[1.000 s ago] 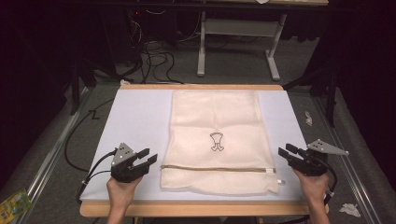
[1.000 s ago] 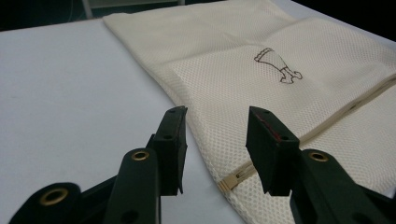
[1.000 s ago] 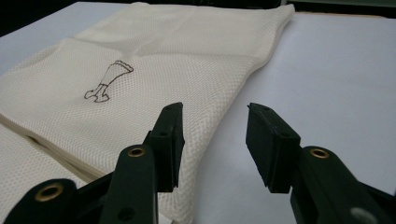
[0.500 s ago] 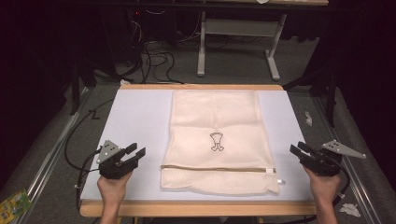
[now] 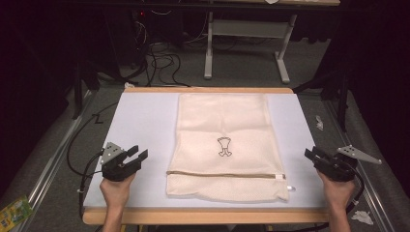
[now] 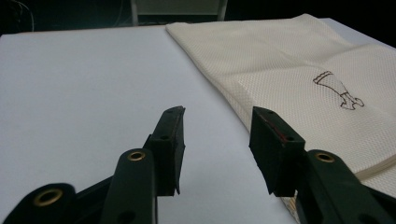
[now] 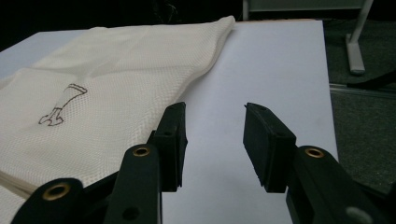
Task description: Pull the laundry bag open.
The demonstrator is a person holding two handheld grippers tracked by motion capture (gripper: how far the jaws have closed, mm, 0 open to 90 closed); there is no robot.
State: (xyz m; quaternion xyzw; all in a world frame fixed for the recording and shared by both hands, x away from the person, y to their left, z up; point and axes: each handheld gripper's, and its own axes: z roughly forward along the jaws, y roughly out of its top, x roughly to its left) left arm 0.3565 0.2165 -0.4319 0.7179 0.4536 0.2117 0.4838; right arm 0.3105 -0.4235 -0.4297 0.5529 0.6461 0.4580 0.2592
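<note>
Your left gripper (image 5: 138,155) sat near the left edge of the white table (image 5: 140,121), its jaws spread wide with nothing between them. The cream mesh bag (image 5: 225,145) lay flat in the middle, zipper (image 5: 225,174) across its near end, apart from both grippers. Your right gripper (image 5: 312,155) hung at the right edge, jaws spread and empty too.
</note>
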